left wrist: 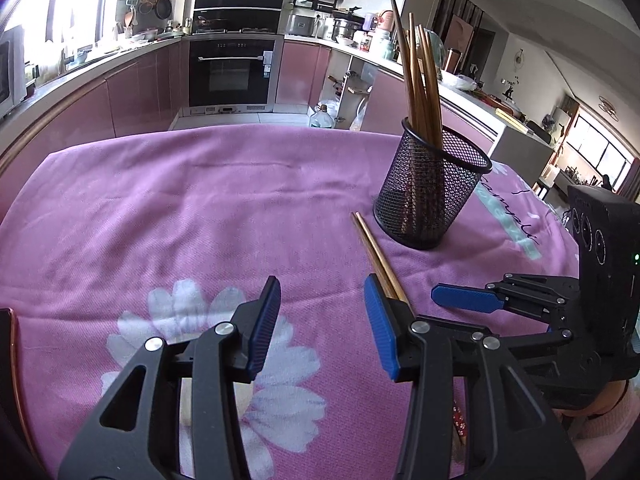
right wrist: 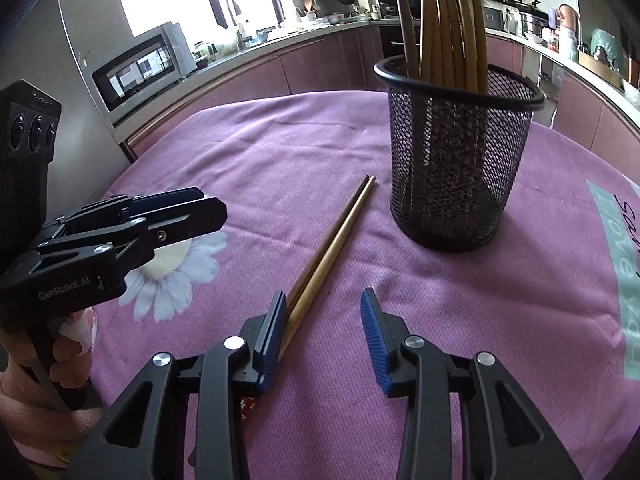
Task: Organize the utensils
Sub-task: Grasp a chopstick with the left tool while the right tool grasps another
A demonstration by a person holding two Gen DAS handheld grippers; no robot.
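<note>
A black mesh cup [left wrist: 430, 196] [right wrist: 456, 164] stands upright on the pink cloth and holds several wooden chopsticks [left wrist: 420, 80] [right wrist: 444, 28]. A pair of chopsticks [left wrist: 376, 256] [right wrist: 332, 248] lies flat on the cloth beside the cup, tips toward it. My left gripper [left wrist: 320, 324] is open and empty, left of the pair; it also shows in the right wrist view [right wrist: 168, 220]. My right gripper [right wrist: 322, 340] is open and empty, with its left finger next to the pair; it also shows in the left wrist view [left wrist: 468, 298].
The pink flowered cloth [left wrist: 200, 220] [right wrist: 500, 300] covers the table. A kitchen counter with an oven [left wrist: 232, 72] lies beyond the table's far edge. A microwave [right wrist: 140, 68] stands at the left behind the table.
</note>
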